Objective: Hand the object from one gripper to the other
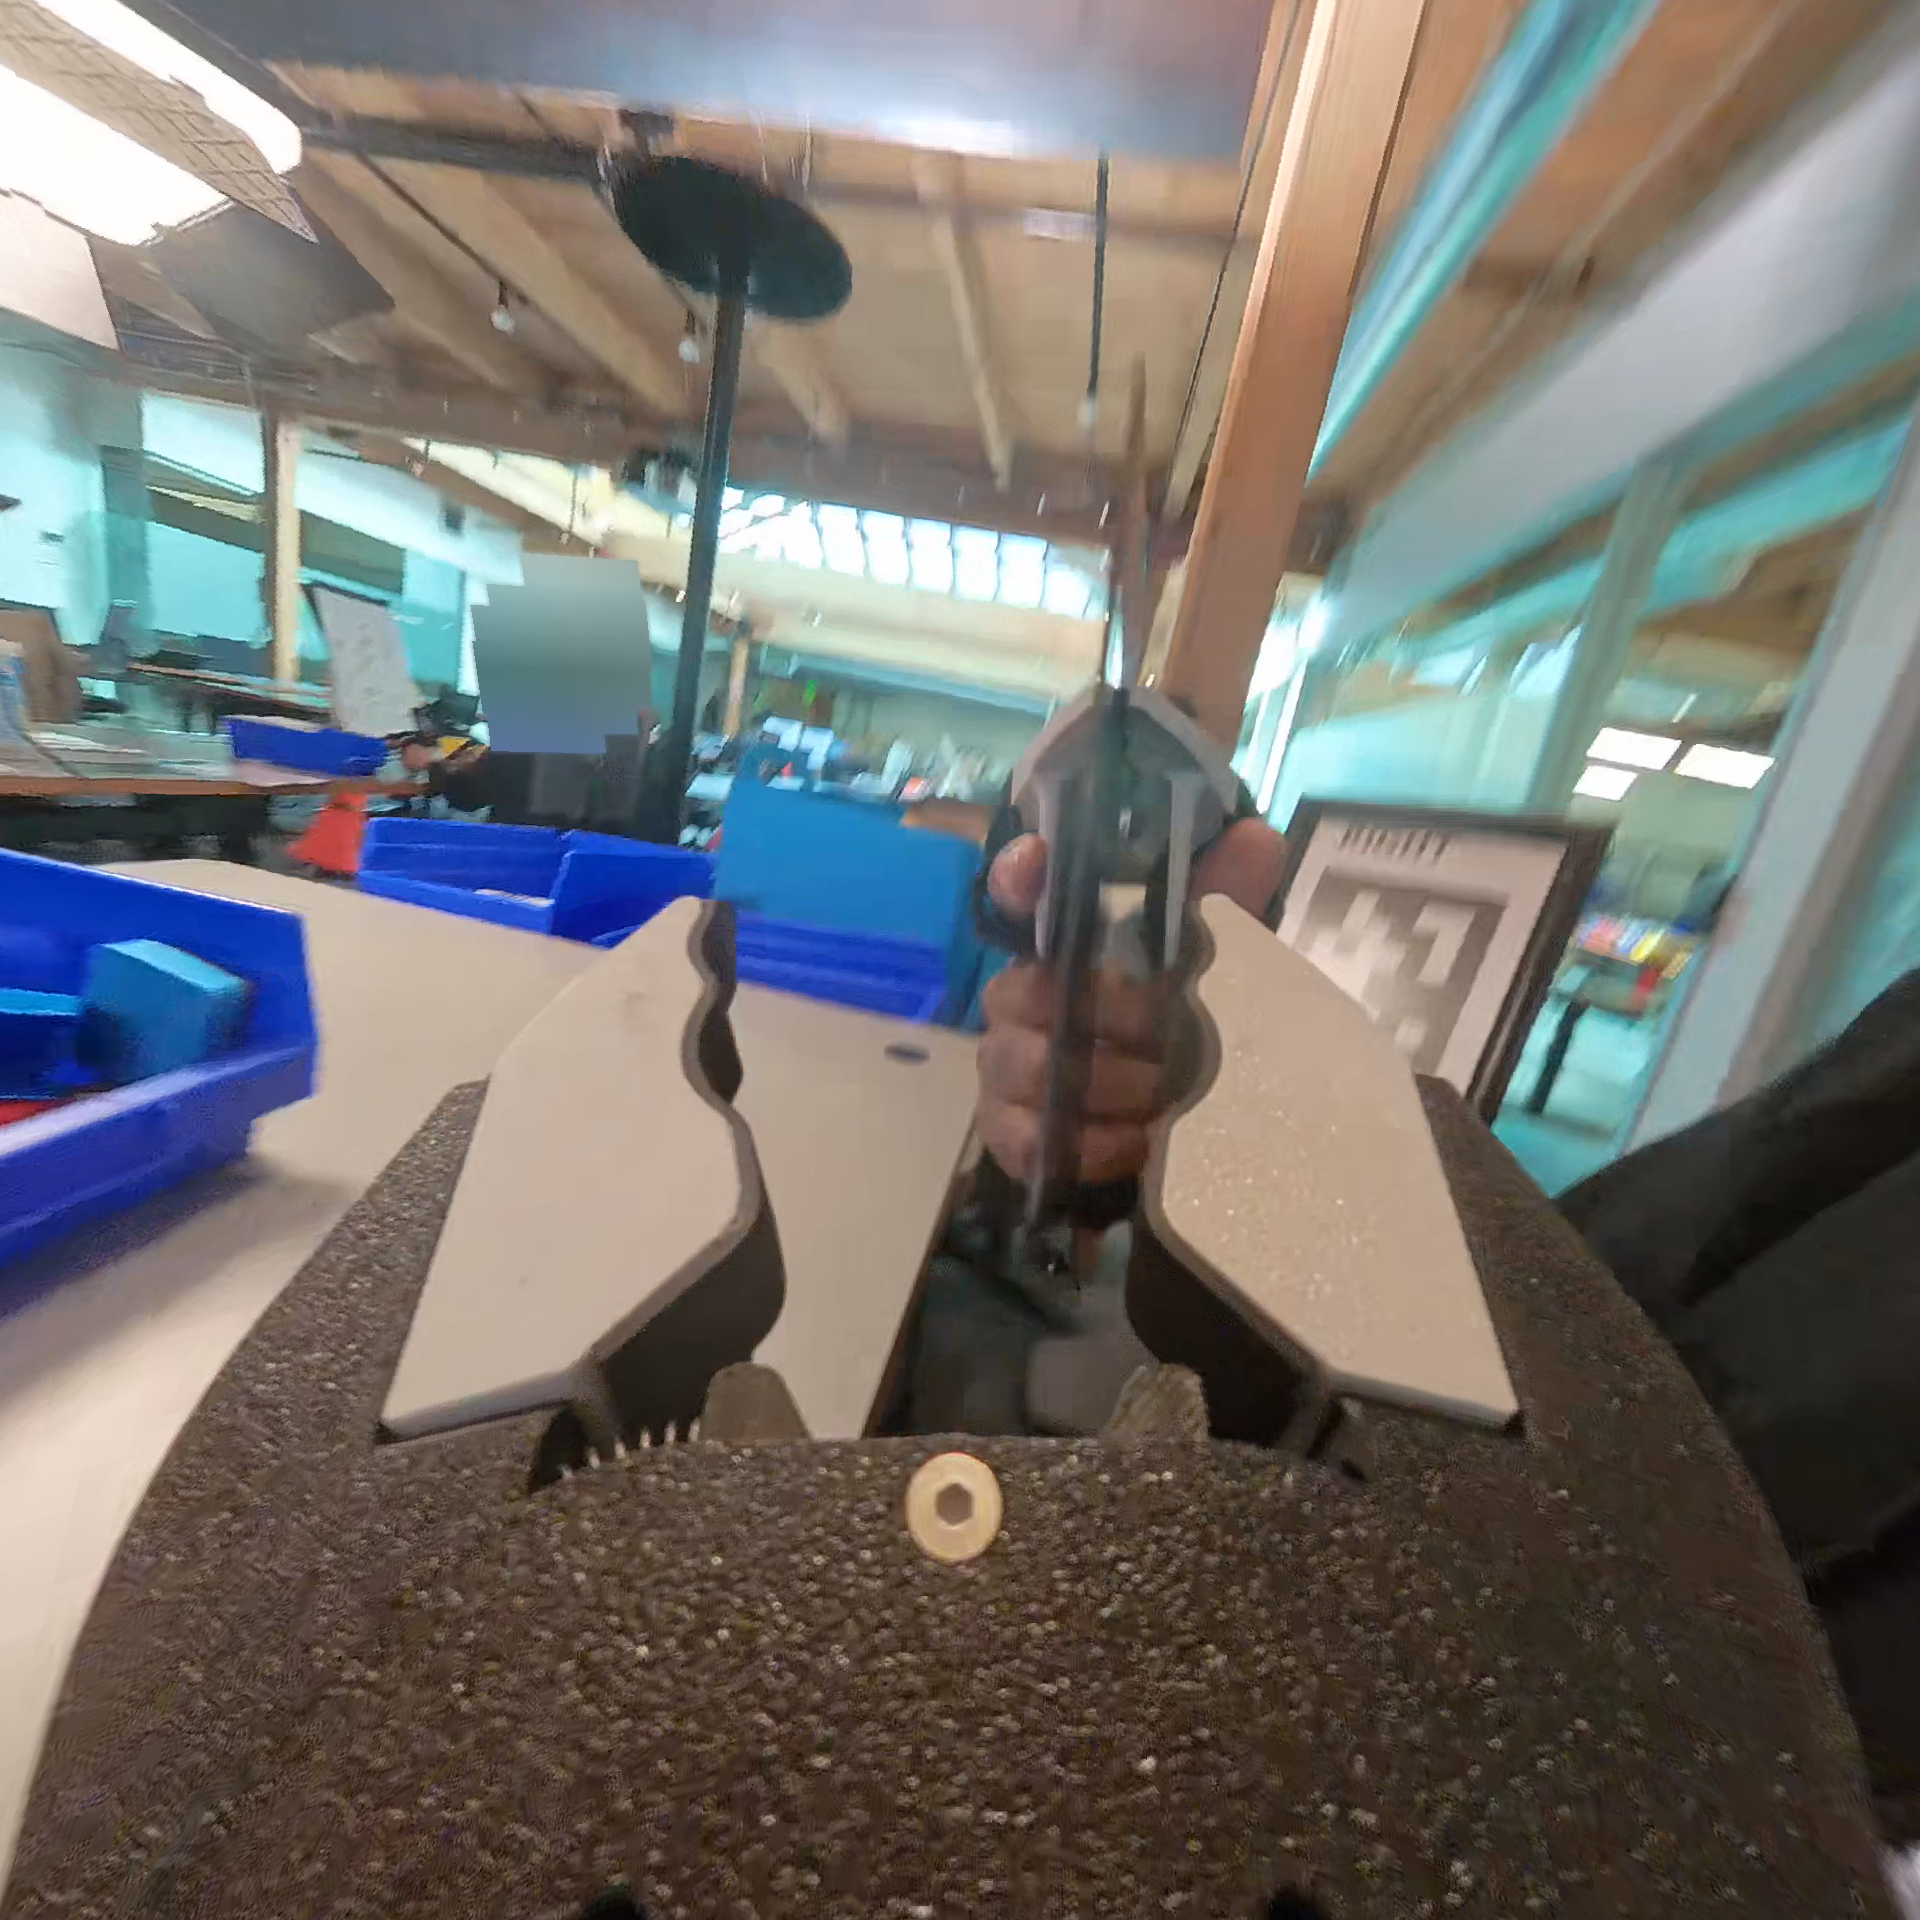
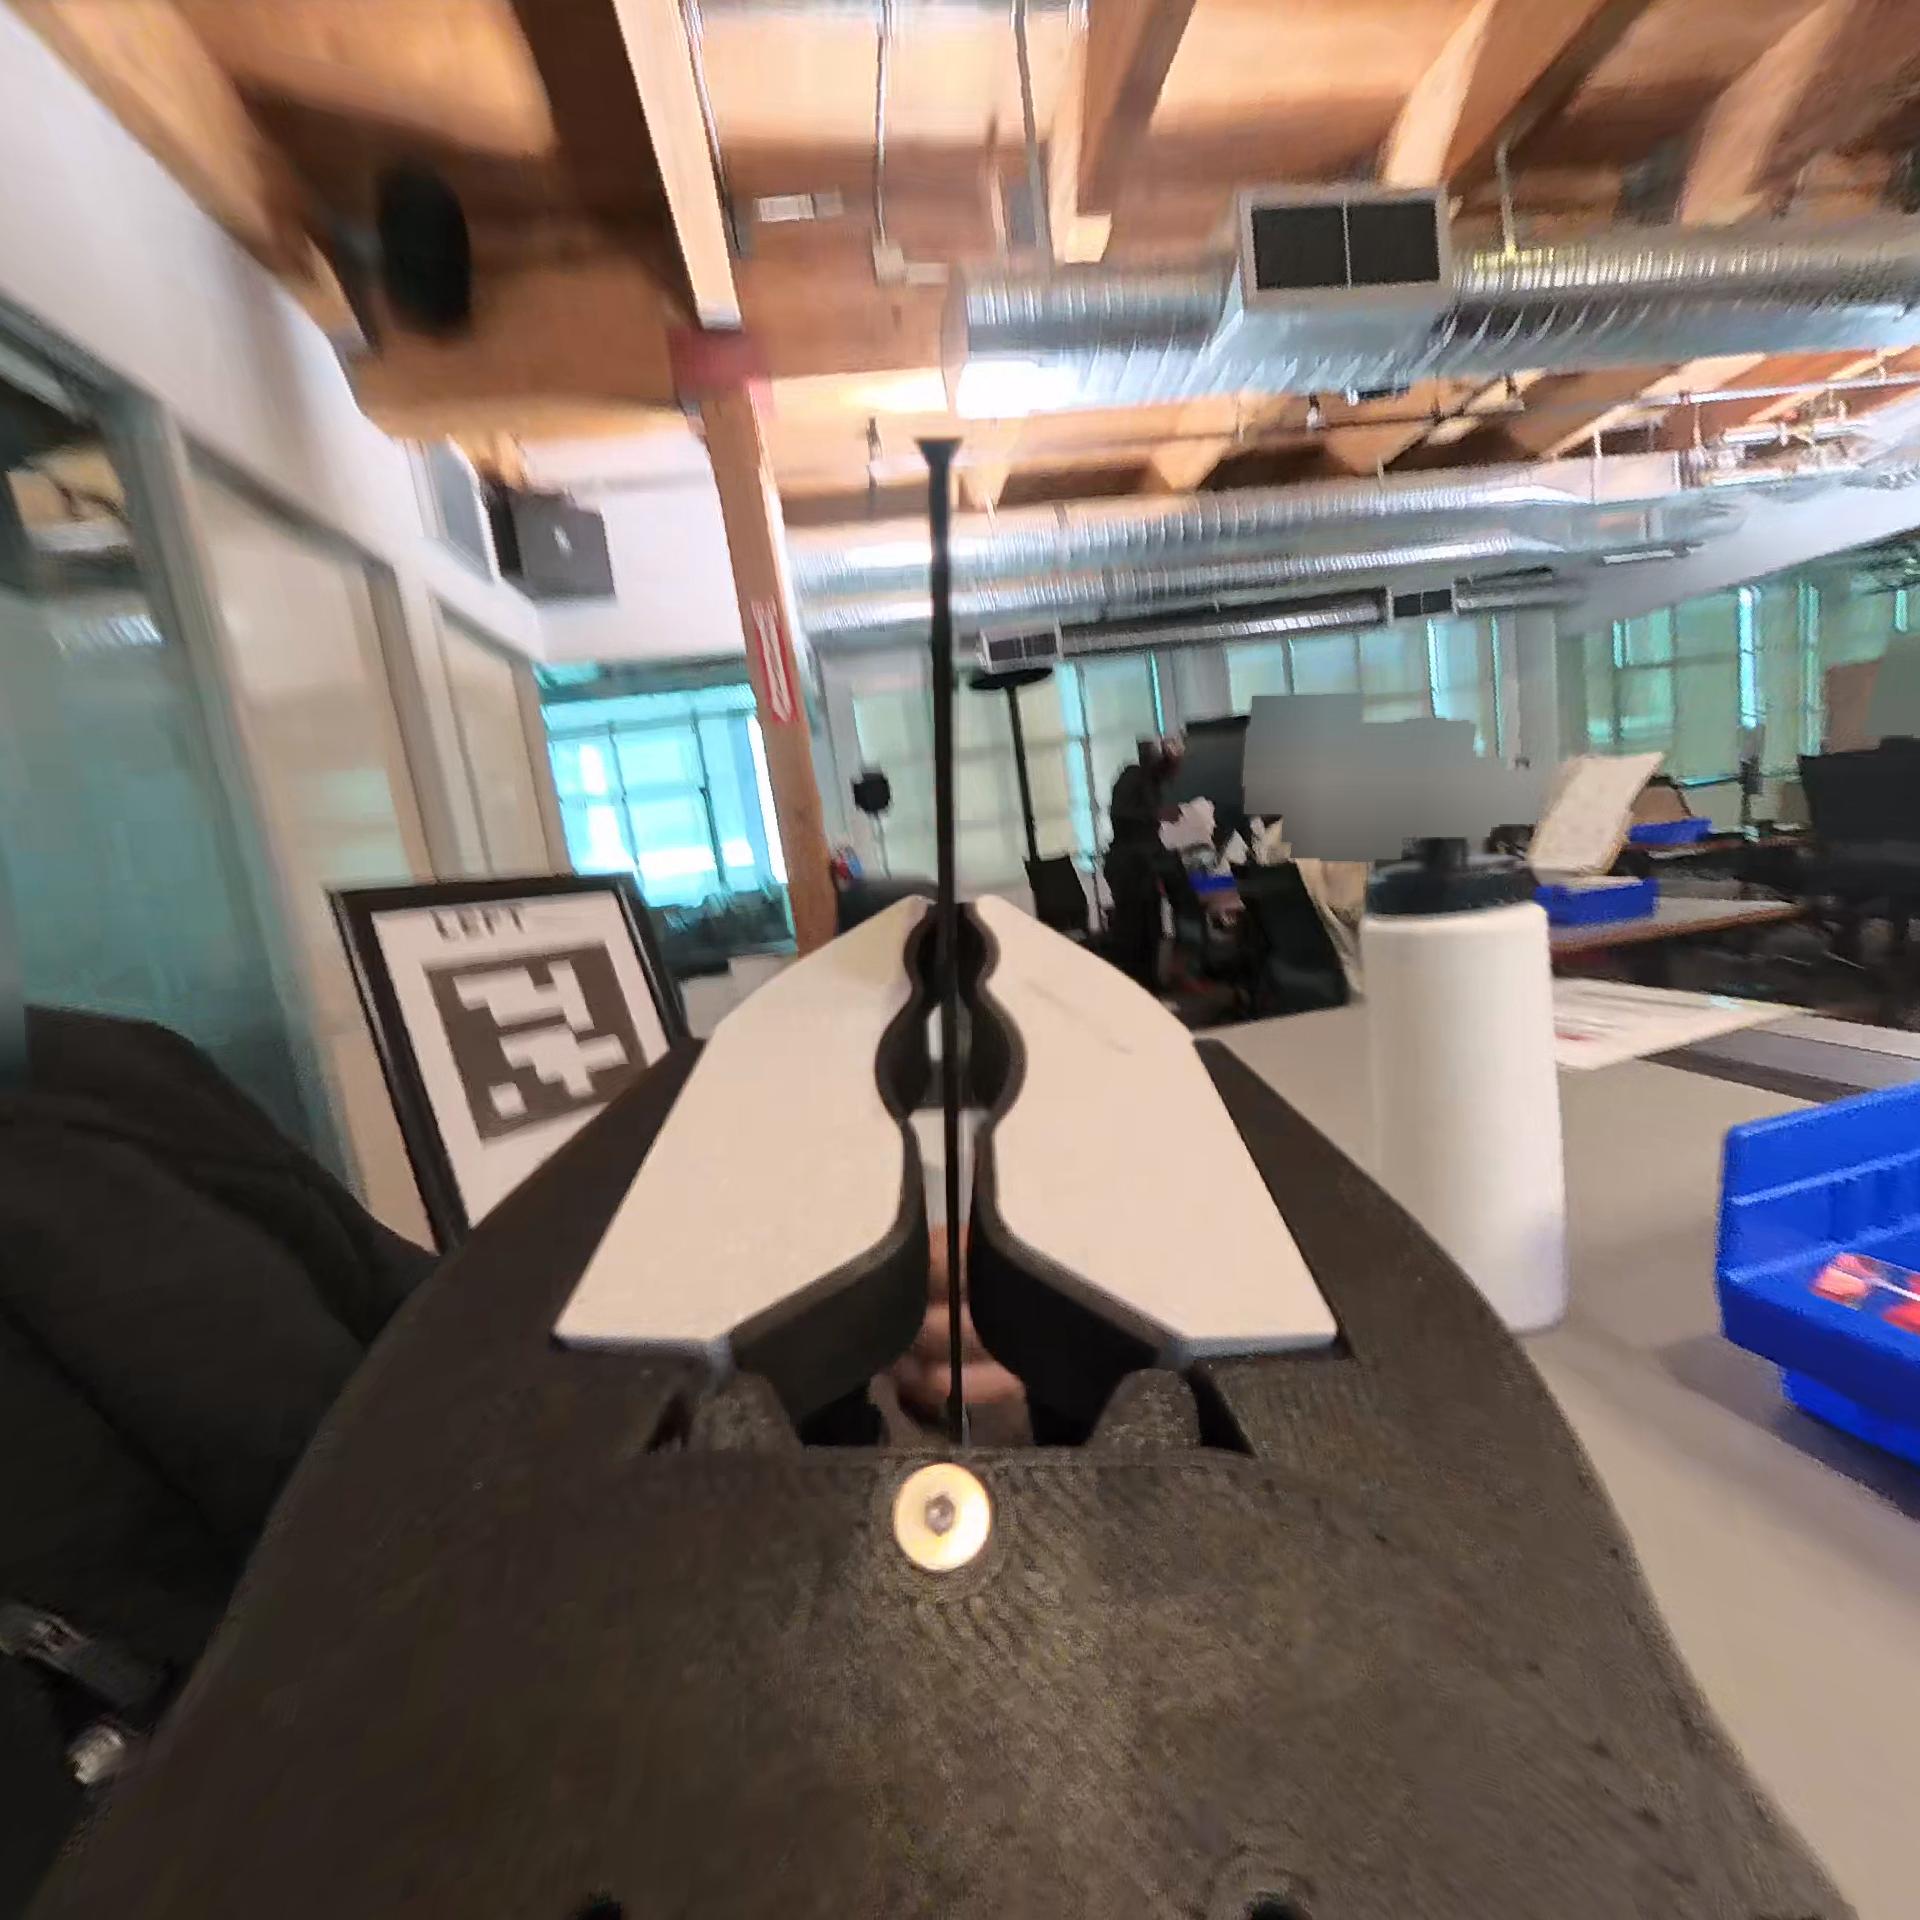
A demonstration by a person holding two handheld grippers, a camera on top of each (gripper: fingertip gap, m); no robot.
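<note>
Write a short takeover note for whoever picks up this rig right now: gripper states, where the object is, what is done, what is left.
Right gripper: jaws shut on the thin black rod, which stands upright above and below them, its flared end on top.
Left gripper: jaws open and empty, pointed at the right gripper; in the left wrist view the rod shows just inside its right finger, apparently not yet between the jaws.
Around: blue bins and a white bottle on the table.
Done: rod picked up and presented.
Left: bring the left jaws around the rod, close, then open the right.
</note>
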